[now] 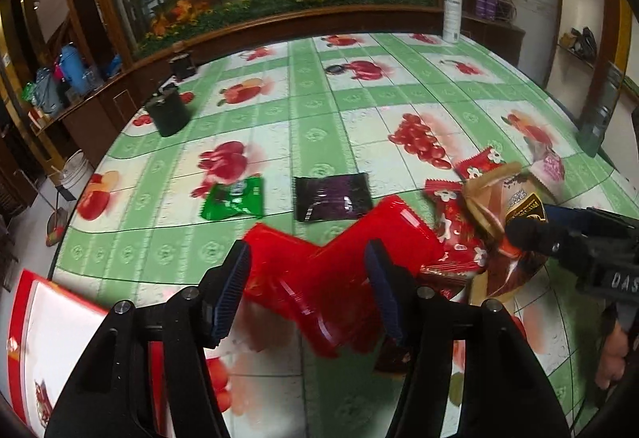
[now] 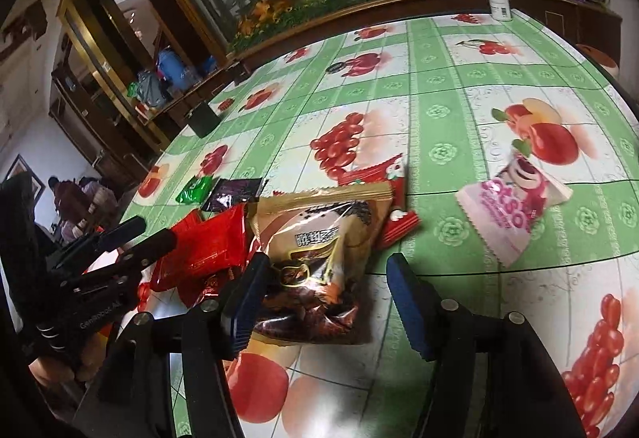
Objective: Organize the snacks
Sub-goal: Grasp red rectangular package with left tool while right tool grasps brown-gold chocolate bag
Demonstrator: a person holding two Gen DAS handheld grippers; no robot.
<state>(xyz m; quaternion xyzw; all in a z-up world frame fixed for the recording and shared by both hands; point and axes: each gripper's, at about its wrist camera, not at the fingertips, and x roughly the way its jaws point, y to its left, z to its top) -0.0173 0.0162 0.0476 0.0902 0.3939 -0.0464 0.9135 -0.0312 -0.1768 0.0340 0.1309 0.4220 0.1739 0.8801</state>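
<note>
Snack packets lie on a green fruit-print tablecloth (image 1: 319,110). My left gripper (image 1: 307,294) is open, its fingers straddling a large red packet (image 1: 343,262) without gripping it. My right gripper (image 2: 323,298) is open above a gold-brown chocolate bag (image 2: 319,262), which also shows in the left wrist view (image 1: 503,222). Small red flower-print packets (image 1: 451,230) lie under that bag. A green packet (image 1: 235,198) and a dark purple packet (image 1: 331,198) lie further out. A pink-white packet (image 2: 511,210) lies to the right.
A red and white box (image 1: 52,350) sits at the near left table edge. Two dark containers (image 1: 167,110) stand at the far left. A white spray bottle (image 1: 452,14) stands at the far edge before a wooden planter ledge (image 1: 279,26). A small dark disc (image 1: 334,69) lies mid-table.
</note>
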